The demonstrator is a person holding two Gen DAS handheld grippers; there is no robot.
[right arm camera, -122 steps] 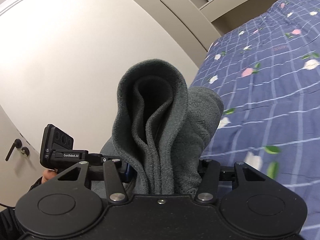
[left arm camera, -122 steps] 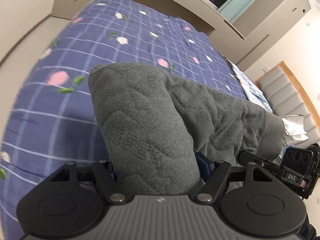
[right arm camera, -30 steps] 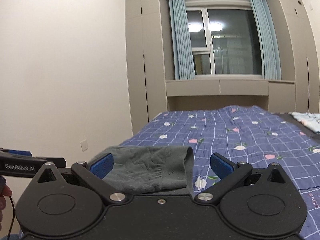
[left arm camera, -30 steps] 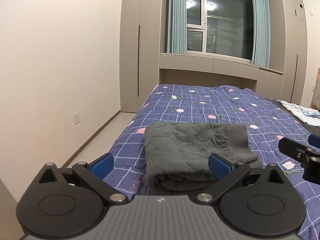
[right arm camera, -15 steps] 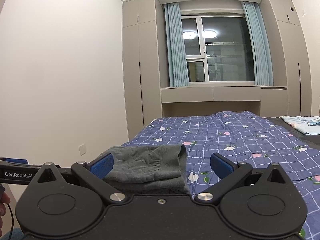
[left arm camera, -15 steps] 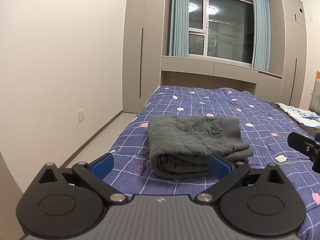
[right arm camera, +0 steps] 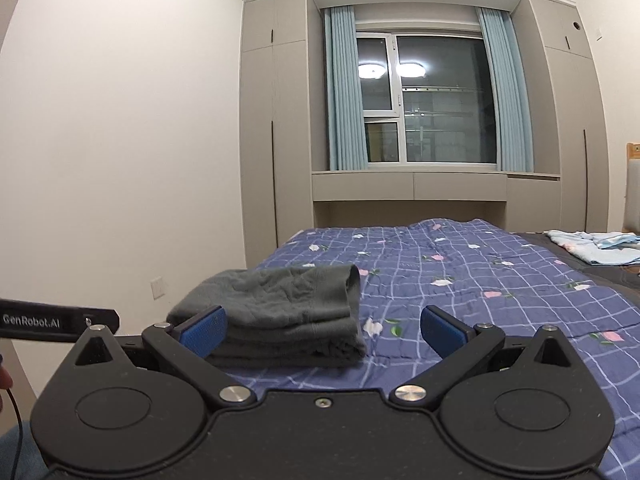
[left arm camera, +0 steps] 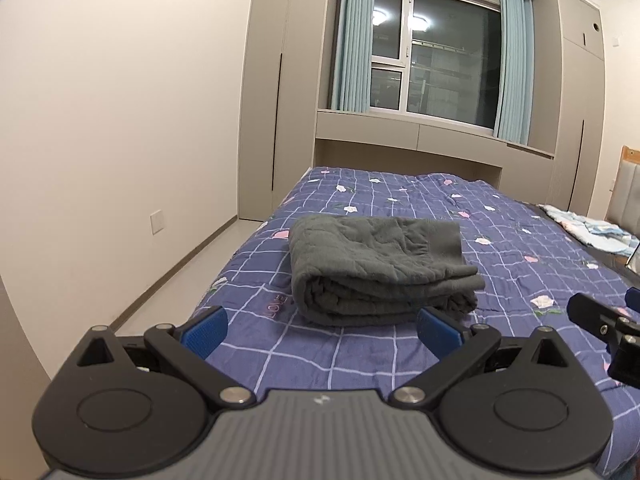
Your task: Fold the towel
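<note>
With both of my tools clear of the cloth, I judge the folding itself done and the step in hand to be a clean retreat. My left gripper has its blue pads spread wide with nothing between them, and my right gripper is spread just as wide and empty. The grey towel lies as a thick folded bundle on the purple flowered quilt, near the bed's near left corner; in the left wrist view it sits at about twelve o'clock just beyond my pads, and in the right wrist view at about ten o'clock, partly behind my left pad. To finish well, I should draw straight back and keep the pads away from the loose edges at the bundle's right end, which look least tidy and could snag. If I tidy anything, a light press there would flatten it; I would not grip it.
</note>
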